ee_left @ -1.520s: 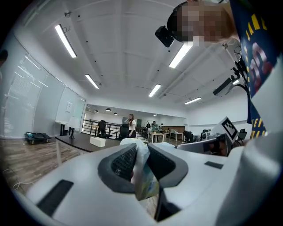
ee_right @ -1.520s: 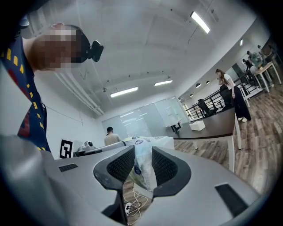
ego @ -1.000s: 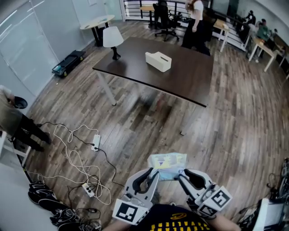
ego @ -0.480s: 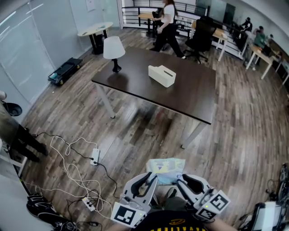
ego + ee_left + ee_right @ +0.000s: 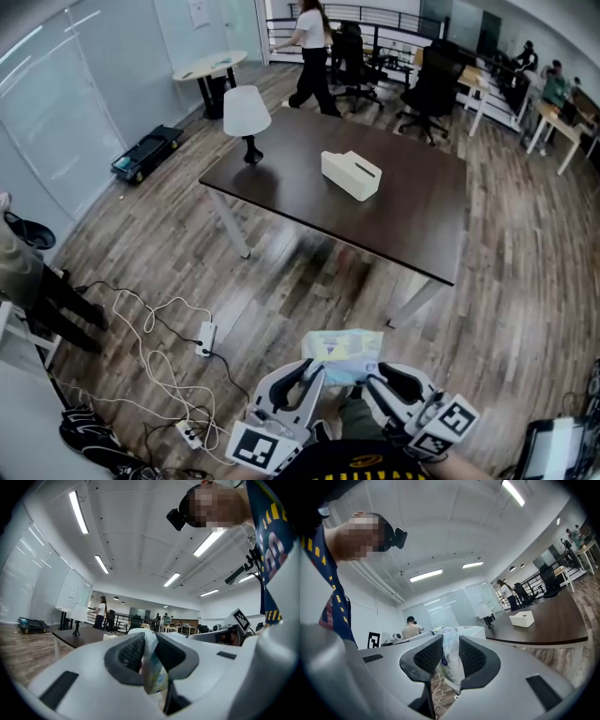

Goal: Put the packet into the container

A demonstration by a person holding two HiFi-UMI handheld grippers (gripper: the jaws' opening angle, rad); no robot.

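A pale crinkly packet (image 5: 344, 352) with yellow and blue print hangs low in the head view, held by both grippers above the wooden floor. My left gripper (image 5: 315, 373) grips its left edge, its jaws closing a little more on the packet (image 5: 154, 677). My right gripper (image 5: 375, 377) is shut on the right edge, and the packet (image 5: 451, 665) shows pinched between its ribbed pads. The container (image 5: 352, 174), a white open-topped box, stands on the dark table (image 5: 403, 225) well ahead of both grippers. It is also in the right gripper view as the white box (image 5: 522, 618).
A white-shaded lamp (image 5: 247, 117) stands at the table's left corner. White cables and power strips (image 5: 169, 347) lie on the floor to the left. A person (image 5: 28, 281) stands at the left edge; another (image 5: 307, 47) walks behind the table among office chairs and desks.
The packet stays pinched between both grippers. The table and container have shifted slightly right and down in the head view. The person in the background has walked from right to left.
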